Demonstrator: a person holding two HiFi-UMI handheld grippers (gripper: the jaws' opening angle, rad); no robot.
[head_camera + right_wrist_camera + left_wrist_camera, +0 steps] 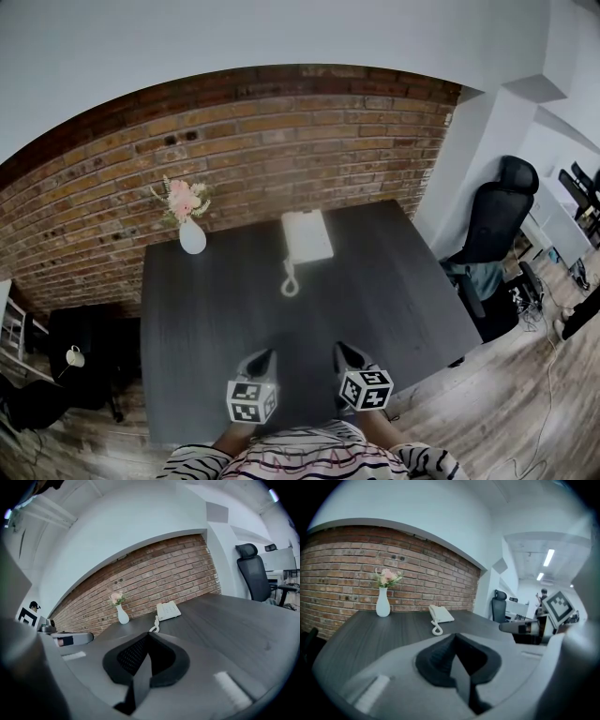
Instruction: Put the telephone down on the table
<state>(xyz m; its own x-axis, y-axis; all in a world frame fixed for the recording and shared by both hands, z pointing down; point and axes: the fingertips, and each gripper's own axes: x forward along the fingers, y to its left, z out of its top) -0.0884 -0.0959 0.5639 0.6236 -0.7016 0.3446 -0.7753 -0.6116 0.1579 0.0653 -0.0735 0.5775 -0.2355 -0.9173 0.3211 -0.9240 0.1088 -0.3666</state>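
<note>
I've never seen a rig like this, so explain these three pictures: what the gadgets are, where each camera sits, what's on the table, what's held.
No robot here: a person holds a two-jaw gripper in each hand. The head view comes from a camera on the person's head, looking down: the left gripper and right gripper are over the near part of a dark table. The marker cubes are part of them. The other two pictures come from a camera riding on each gripper, looking along its jaws. Far across the table, near the brick wall, stand a white telephone with its coiled cord and a white vase of flowers. Both grippers' jaws are closed together with nothing between them, so nothing is held.
</note>
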